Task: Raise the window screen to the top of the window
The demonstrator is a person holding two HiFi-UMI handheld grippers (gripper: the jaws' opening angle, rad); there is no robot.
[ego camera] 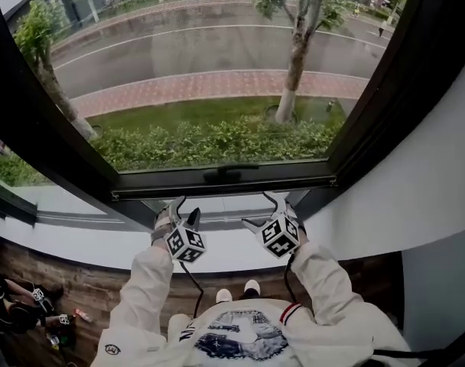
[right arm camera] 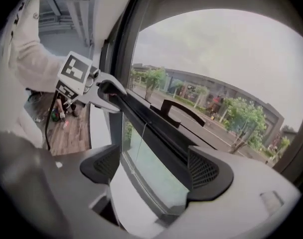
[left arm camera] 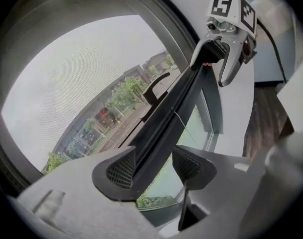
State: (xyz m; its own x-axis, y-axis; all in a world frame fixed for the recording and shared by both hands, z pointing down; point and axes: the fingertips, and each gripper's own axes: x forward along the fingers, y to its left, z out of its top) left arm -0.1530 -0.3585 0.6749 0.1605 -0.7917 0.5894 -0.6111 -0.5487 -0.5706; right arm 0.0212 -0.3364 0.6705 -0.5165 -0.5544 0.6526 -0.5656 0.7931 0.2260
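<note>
Window frame [ego camera: 412,67] — top cut off.

Tree [ego camera: 297,60], hedge [ego camera: 217,140], wet road [ego camera: 217,44] outside; wooden floor [ego camera: 87,281] below

White wall [ego camera: 447,167], wooden floor [ego camera: 87,289] — wet street [ego camera: 217,44] and trees [ego camera: 297,60] outside.

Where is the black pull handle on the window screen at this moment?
In the head view the handle sits at the middle of the screen's dark bottom bar, just above and between the left gripper and the right gripper.
</note>
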